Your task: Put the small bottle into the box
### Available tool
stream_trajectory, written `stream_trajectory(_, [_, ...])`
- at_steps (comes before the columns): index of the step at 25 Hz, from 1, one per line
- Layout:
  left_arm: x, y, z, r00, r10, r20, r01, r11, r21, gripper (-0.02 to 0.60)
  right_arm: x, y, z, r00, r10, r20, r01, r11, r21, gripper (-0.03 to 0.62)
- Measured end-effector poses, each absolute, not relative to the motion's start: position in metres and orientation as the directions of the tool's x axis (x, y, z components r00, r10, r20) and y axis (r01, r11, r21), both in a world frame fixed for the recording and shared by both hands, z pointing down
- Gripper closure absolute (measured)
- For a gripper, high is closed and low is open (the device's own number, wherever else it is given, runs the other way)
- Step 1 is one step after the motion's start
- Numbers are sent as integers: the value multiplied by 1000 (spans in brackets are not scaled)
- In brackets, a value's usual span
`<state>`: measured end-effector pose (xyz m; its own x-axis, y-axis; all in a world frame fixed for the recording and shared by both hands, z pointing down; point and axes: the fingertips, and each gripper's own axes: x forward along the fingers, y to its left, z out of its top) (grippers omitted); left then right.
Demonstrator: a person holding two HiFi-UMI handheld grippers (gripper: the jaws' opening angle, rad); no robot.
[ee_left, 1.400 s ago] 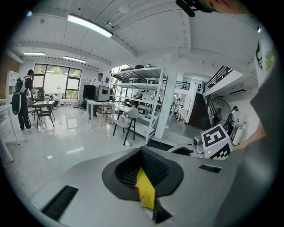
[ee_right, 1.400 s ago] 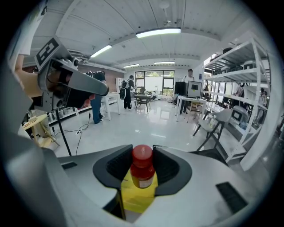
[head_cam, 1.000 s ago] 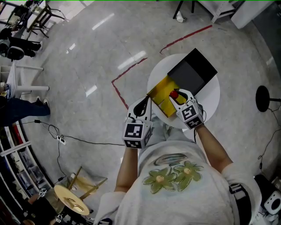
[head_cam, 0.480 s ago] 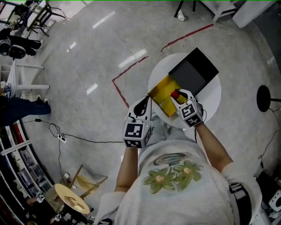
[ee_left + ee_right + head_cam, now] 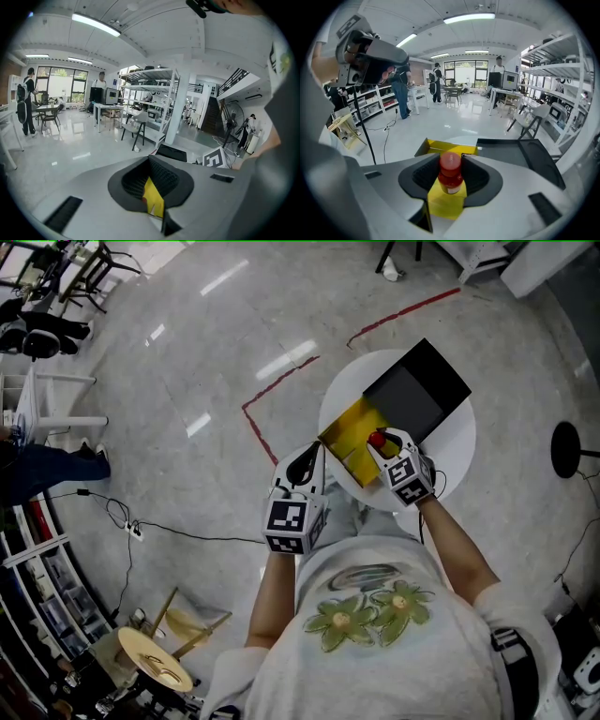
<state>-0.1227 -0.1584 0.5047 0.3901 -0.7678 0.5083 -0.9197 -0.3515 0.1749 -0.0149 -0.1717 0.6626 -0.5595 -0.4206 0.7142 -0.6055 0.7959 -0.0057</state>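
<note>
While the right gripper (image 5: 451,163) pinches the small bottle (image 5: 451,177) upright between its pads — red cap up, over the yellow box (image 5: 445,148) — the left gripper (image 5: 152,187) nips the box's edge.

head: overhead, steeply down, far | gripper views: low, outward, close | shared: yellow box (image 5: 349,439)

Grey tee (image 5: 394,652), perhaps floral print (image 5: 370,612), white left tongs (image 5: 306,461), right tongs (image 5: 380,442)

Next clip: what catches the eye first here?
A red-capped small bottle is clamped in the right gripper, over the open yellow box on the round white table. The left gripper pinches the box's near flap, and the black lid lies open behind.
</note>
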Motion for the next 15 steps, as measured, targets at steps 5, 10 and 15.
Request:
stream_trajectory(5, [-122,-158,507,390,-766,511,-920,-351,175,581,-13,-172,670,-548,-415,726,-595,804,10,444])
stream_trajectory(10, [-123,-157,510,388,-765,513,-921,-348,177,581,-13,-171,676,-544,-411,731,-596,803,8,444])
stream_trajectory(15, [-123,-158,513,388,-763,517,-920,-348,177,581,-12,-171,683,-531,-412,740,-595,804,21,444])
